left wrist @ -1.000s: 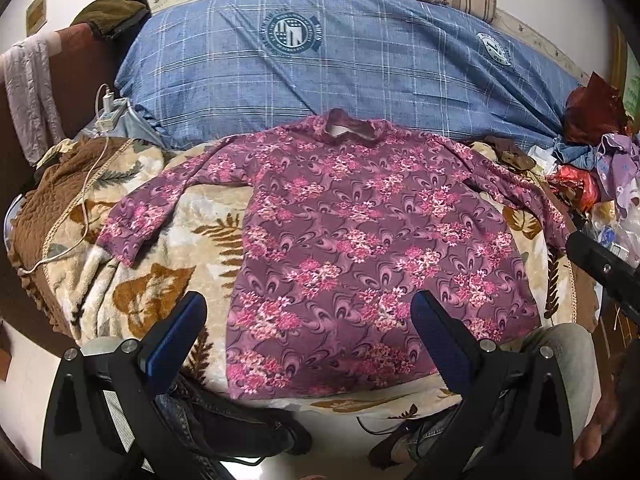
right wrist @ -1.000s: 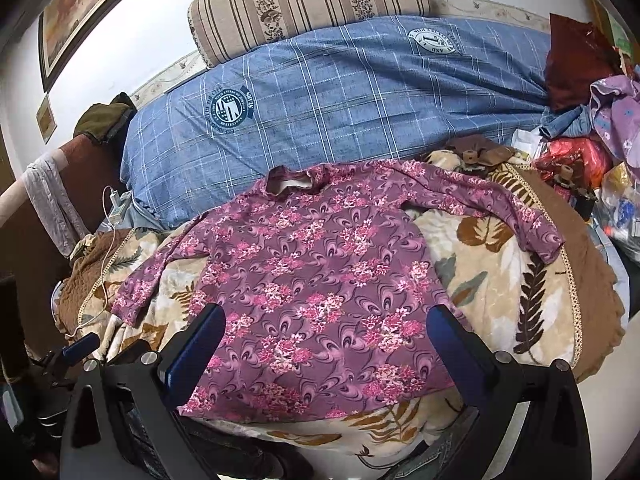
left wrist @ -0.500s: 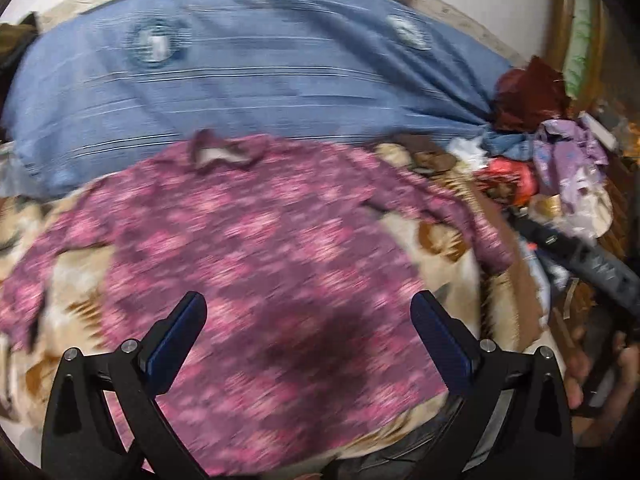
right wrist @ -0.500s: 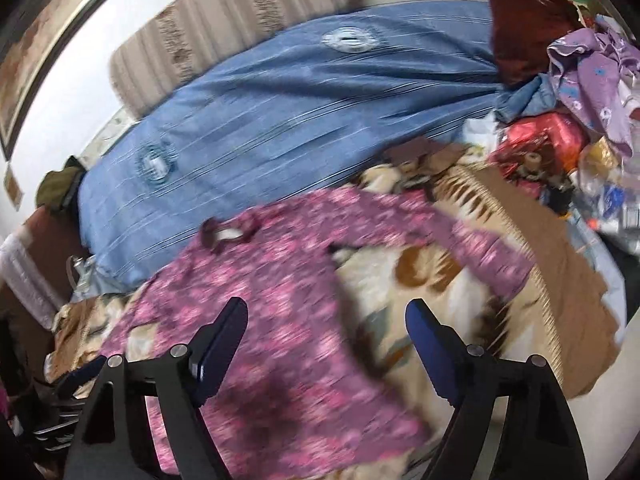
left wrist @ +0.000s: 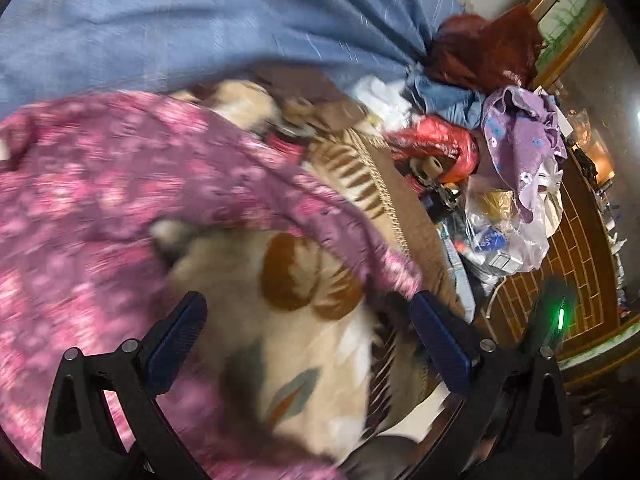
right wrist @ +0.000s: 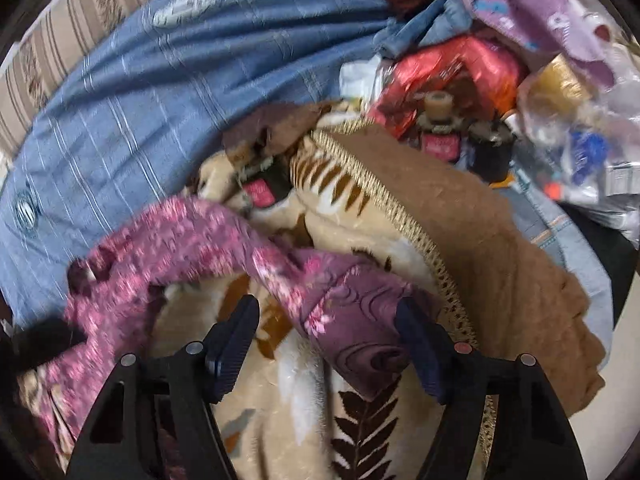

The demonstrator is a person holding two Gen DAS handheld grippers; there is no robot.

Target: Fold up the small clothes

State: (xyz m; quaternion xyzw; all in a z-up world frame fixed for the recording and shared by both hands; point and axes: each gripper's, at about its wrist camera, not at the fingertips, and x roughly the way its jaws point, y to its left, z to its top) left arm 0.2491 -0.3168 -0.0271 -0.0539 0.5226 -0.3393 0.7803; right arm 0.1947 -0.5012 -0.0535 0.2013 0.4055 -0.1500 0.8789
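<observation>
A purple floral long-sleeved top [left wrist: 92,200] lies spread on a cream leaf-print blanket [left wrist: 280,340]. Its right sleeve [right wrist: 352,312] runs out toward the blanket's brown edge. My right gripper [right wrist: 328,324] sits low over the sleeve's cuff. The cuff lies between the two blue pads, and the jaws are closing without pressing on it. My left gripper [left wrist: 308,312] stands open over bare blanket just below the same sleeve [left wrist: 340,232], with nothing between its fingers. Both views are motion-blurred.
A blue checked quilt [left wrist: 200,20] lies behind the top. A pile of clothes, a red bag and plastic bags [left wrist: 500,160] crowds the right side. The blanket's brown border [right wrist: 500,260] drops off at the bed's edge. A striped pillow [right wrist: 60,32] lies far back.
Both grippers swung right and dropped, from above the top's body to its right sleeve. The right gripper's jaws narrowed around the cuff. The left stayed wide open.
</observation>
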